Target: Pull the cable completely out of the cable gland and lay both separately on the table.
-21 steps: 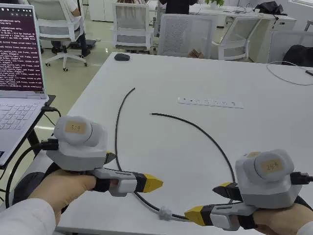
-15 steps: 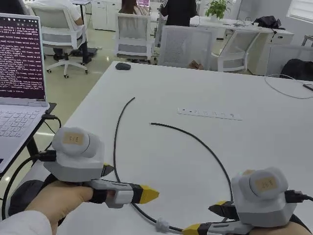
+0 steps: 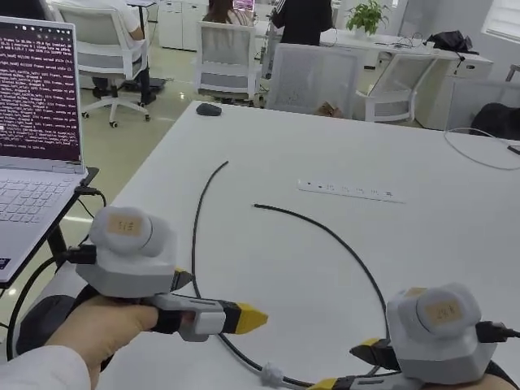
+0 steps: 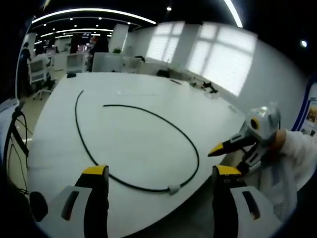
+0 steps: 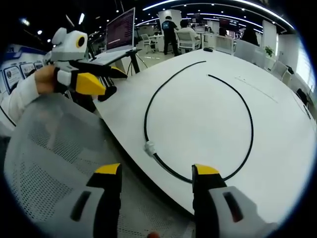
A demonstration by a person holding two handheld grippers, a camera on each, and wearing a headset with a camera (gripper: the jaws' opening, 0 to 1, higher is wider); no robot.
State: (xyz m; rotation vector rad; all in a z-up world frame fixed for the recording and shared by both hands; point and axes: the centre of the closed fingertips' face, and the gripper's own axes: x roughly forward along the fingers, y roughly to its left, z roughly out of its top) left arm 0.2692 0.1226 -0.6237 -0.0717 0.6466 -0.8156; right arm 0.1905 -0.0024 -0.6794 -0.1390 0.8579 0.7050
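The left gripper (image 4: 161,172) has its two yellow-tipped jaws spread wide with nothing between them. In its own view the cable gland (image 4: 173,189) lies just ahead of the tips, between them and untouched. In the head view this gripper (image 3: 218,301) hovers up and to the left of the cable gland (image 3: 270,375), gripped by the person's left hand (image 3: 97,325).

The right gripper (image 5: 156,170) also has its jaws parted and empty. In its own view the cable gland (image 5: 149,147) sits just beyond the tips, closer to the left-hand jaw. In the head view the right gripper (image 3: 348,366) is near the cable gland on its right side, clear of it.

The cable gland is a small white piece threaded on the black cable (image 3: 195,219), which passes through it and comes out on both sides. One run curves away from the cable gland to the left and far side. The other passes under the right gripper and arcs back, so the two form an open loop whose free ends lie well beyond the cable gland.

Both rest on the white table (image 3: 439,162), with the cable gland close to its near edge. Past the loop from the cable gland lies a white power strip (image 3: 349,192), and farther still a dark mouse (image 3: 209,109). Well to the left of the cable gland, off the table, stands an open laptop (image 3: 32,122). Office chairs (image 3: 219,49) stand farthest from the cable gland.
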